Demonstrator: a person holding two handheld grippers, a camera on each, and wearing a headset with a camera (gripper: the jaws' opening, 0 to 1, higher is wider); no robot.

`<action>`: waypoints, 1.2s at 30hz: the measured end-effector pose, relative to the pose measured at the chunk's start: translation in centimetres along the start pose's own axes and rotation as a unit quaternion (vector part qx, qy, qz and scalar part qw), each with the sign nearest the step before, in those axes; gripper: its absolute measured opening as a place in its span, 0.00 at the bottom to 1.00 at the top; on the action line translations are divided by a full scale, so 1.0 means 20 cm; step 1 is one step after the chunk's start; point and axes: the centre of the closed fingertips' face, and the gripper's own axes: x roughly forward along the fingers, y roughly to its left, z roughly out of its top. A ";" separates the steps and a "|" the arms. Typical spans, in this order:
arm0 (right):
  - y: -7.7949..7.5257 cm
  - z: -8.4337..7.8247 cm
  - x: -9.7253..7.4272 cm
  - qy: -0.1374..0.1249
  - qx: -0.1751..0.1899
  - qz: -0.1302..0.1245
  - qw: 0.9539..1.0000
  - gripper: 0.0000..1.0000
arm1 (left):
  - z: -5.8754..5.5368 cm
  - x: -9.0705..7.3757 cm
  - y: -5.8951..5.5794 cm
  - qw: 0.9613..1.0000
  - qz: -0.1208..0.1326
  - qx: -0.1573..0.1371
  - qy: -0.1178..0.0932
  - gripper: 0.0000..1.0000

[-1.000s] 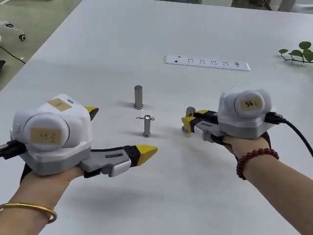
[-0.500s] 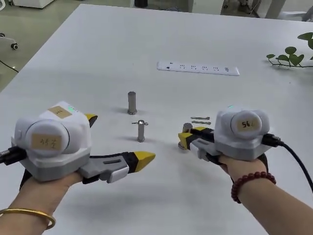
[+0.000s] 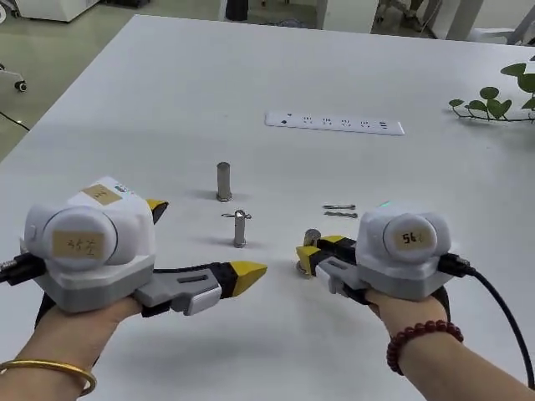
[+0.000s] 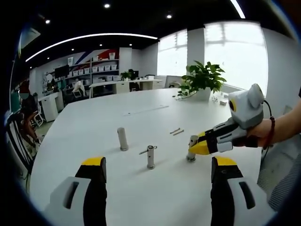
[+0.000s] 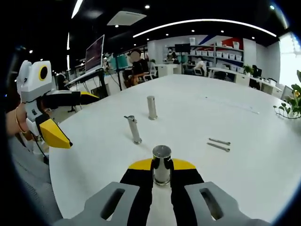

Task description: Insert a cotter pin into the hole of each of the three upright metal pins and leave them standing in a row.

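3 steel pins, all upright: far pin (image 3: 223,181) bare; mid pin (image 3: 240,229) w/ cotter pin (image 3: 236,215) thru its top hole; near pin (image 5: 162,164) bare, clamped btwn right gripper (image 3: 316,249) jaws. 2 loose cotter pins (image 3: 339,210) flat, side by side, just past it.

The table (image 3: 167,100) is smooth matt white. The pin (image 5: 161,160) in the right claw (image 5: 161,165) is glossy polished metal with a mirror-like top. The left claw (image 4: 157,162) has matt yellow-and-grey plastic jaws. The loose cotter pins (image 3: 338,210) are bare metal.

Far pin (image 3: 223,180) behind middle pin (image 3: 240,230); near pin (image 5: 161,162) to right; loose cotter pins (image 3: 339,210) behind it; power strip (image 3: 334,123) beyond.
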 end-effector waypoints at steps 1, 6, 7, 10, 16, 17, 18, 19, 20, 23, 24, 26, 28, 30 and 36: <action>0.01 -0.01 0.00 0.001 -0.001 0.000 1.000 0.08 | 0.00 0.00 0.00 1.000 0.000 0.001 -0.001 0.92; 0.01 -0.02 -0.01 0.001 0.003 -0.004 1.000 0.08 | 0.00 0.00 -0.01 1.000 -0.003 0.000 -0.002 0.91; 0.01 -0.03 -0.01 0.000 0.004 -0.004 1.000 0.08 | 0.00 0.00 -0.01 1.000 -0.003 0.001 -0.002 0.91; 0.01 -0.03 -0.02 0.000 0.003 -0.006 1.000 0.08 | 0.00 0.00 -0.01 1.000 -0.005 0.001 -0.002 0.91; 0.03 -0.04 -0.03 0.001 -0.007 -0.006 1.000 0.08 | 0.00 0.00 -0.02 1.000 -0.008 0.003 -0.001 0.91; 0.03 -0.04 -0.03 0.001 -0.006 -0.006 1.000 0.09 | 0.00 0.00 -0.02 1.000 -0.008 0.004 -0.001 0.91; 0.03 -0.04 -0.03 -0.002 0.001 -0.002 1.000 0.09 | 0.00 0.00 -0.02 1.000 -0.008 0.004 -0.001 0.91; 0.03 -0.04 -0.03 -0.002 0.002 -0.001 1.000 0.09 | 0.00 0.00 -0.02 1.000 -0.009 0.005 -0.001 0.91; 0.03 -0.04 -0.02 -0.002 -0.001 0.001 1.000 0.09 | 0.00 0.00 -0.03 1.000 -0.009 0.004 -0.001 0.91; 0.03 -0.03 -0.03 -0.011 -0.010 0.002 1.000 0.11 | 0.00 0.00 -0.03 1.000 -0.009 0.005 0.003 0.91; 0.03 -0.01 -0.03 -0.017 -0.009 0.001 1.000 0.14 | 0.00 0.00 -0.03 1.000 -0.008 0.007 0.004 0.91; 0.03 0.00 -0.04 -0.020 -0.014 0.001 1.000 0.18 | 0.00 0.00 -0.03 1.000 -0.008 0.006 0.003 0.91; 0.04 -0.01 -0.04 -0.017 -0.012 0.005 1.000 0.17 | 0.00 0.00 -0.03 1.000 -0.009 0.006 0.002 0.91; 0.04 0.00 -0.05 -0.019 -0.009 0.007 1.000 0.18 | 0.00 0.00 -0.03 1.000 -0.009 0.007 0.003 0.91; 0.06 0.02 -0.10 -0.023 0.007 0.032 0.999 0.23 | 0.00 0.00 -0.03 1.000 -0.009 0.002 0.003 0.92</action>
